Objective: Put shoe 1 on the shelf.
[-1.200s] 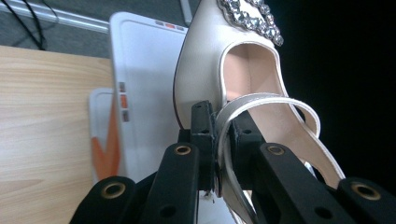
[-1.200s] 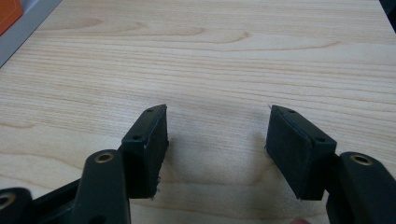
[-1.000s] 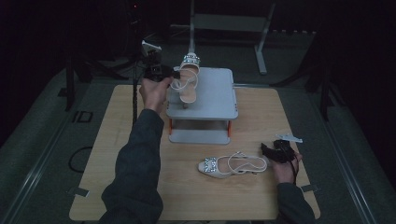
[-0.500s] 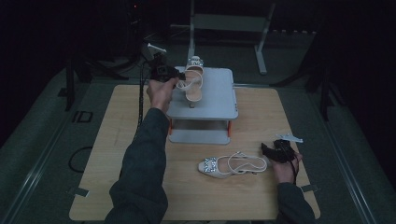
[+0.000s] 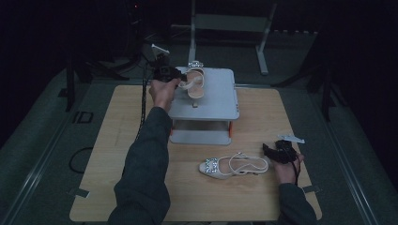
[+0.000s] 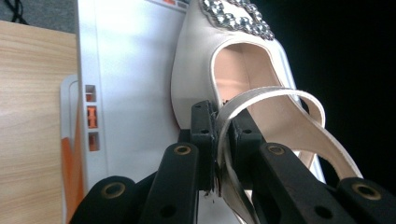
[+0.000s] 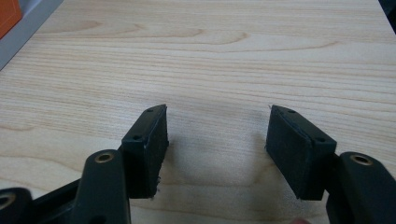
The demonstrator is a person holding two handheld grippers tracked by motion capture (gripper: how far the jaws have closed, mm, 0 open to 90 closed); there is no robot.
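My left gripper point(image 6: 219, 140) is clamped on the slingback strap point(image 6: 261, 95) of a white sandal point(image 5: 195, 83), the two black jaws pinching the thin strap between them just behind the heel opening. That sandal sits on top of the grey step stool point(image 5: 220, 101), near the stool's left edge, with its jewelled buckle point(image 6: 236, 16) pointing toward the far side of the stool and its open heel end toward my gripper. In the high view my left hand point(image 5: 163, 91) reaches in at the stool's left edge, my sleeve stretching back across the wooden counter point(image 5: 108, 154) on which the stool stands. The stool's orange fittings point(image 6: 92, 116) show along its side in the left gripper view. The second sandal point(image 5: 233, 165) lies on its side on the counter in front of the stool, on my side of it, its jewelled toe pointing left and its strap toward my right gripper point(image 5: 274, 151). That gripper rests low over the counter just right of the second sandal's heel, apart from it. Its jaws stand wide apart with nothing between them, bare wood grain showing in the gap in the right gripper view, my right hand point(image 5: 287, 166) behind it.
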